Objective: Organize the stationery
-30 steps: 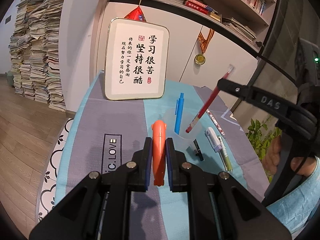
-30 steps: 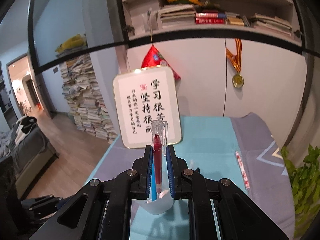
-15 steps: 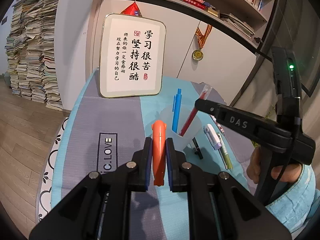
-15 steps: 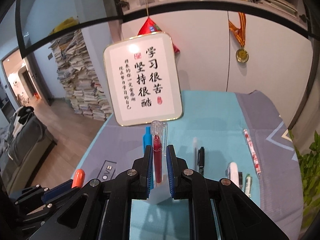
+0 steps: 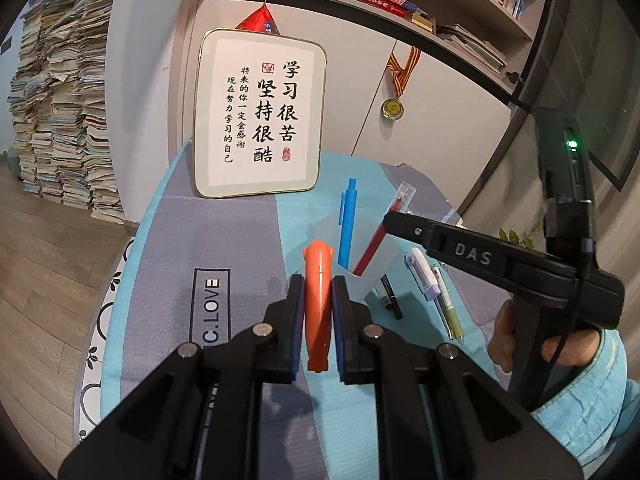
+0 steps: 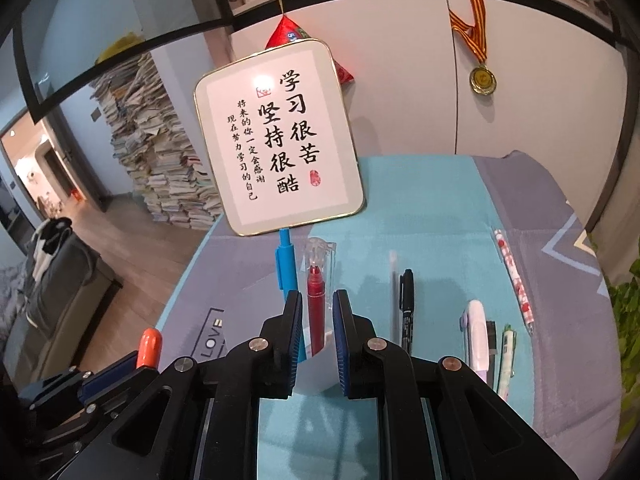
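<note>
From the left wrist camera, your left hand-held gripper [image 5: 318, 312] was pinching an orange pen [image 5: 317, 304] upright between its blue pads, just short of a frosted cup [image 5: 370, 252] standing on the table [image 5: 240, 248]. A blue pen [image 5: 347, 226] and a red pen [image 5: 380, 236] with a clear cap stood leaning inside the cup. Your right hand-held gripper [image 5: 394, 222] reached in from the right, its tip at the red pen above the cup's rim; from this side it was not clear how its jaws stood. Right of the cup, a black marker [image 5: 390, 300], a white and lilac correction tape [image 5: 420, 274] and a green pen [image 5: 450, 310] lay on the table.

From the right wrist camera, your right hand-held gripper [image 6: 316, 320] had its jaws spread, with a clear gap on each side of the red pen [image 6: 316, 300], so the pen stood free in the cup [image 6: 316, 376] beside the blue pen [image 6: 286, 264]. The black marker [image 6: 407, 308], the correction tape [image 6: 476, 332], the green pen [image 6: 507, 354] and a patterned pen [image 6: 516, 280] lay to the right. The orange pen [image 6: 149, 348] showed at lower left.

The step in hand looked like dropping the red pen into the cup, and that seemed done. The next move probably called for drawing your right hand-held gripper back without knocking the cup, then lowering the orange pen into it.
</note>
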Motion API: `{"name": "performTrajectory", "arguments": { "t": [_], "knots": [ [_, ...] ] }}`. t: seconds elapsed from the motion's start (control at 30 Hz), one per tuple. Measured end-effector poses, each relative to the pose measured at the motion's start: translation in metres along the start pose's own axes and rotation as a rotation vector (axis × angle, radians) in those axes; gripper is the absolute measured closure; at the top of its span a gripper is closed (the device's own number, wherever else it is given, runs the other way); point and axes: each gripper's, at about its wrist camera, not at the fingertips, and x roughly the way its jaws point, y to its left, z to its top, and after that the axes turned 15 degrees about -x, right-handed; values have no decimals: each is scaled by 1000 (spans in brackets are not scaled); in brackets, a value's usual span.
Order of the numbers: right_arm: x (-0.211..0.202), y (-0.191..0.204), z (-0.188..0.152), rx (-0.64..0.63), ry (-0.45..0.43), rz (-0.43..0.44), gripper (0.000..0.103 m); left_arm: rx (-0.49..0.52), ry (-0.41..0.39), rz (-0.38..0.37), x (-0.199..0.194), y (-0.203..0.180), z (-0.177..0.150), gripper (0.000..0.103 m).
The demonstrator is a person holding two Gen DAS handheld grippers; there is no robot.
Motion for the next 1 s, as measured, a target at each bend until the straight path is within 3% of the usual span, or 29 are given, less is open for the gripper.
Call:
{"name": "performTrajectory", "arguments": {
  "t": [0.1,0.23,0.63,0.77,1.0],
  "knots": [
    [-6,-1,-1,-5,-20,4,87,4,2,0,1,-3,0,92],
    [-15,-6,-3,19,-47,10,72,9,-4,-6,2,-9,3,92],
    [-56,-43,-38,139,-90,-39,72,6,-82,-92,15,-34,29,92],
    [-61,-57,-50,180,-85,-57,72,4,-84,-82,29,-40,33,92],
    [-59,-66,-62,171,-60,-93,72,17,-47,0,51,-40,21,92]
  ]
}}
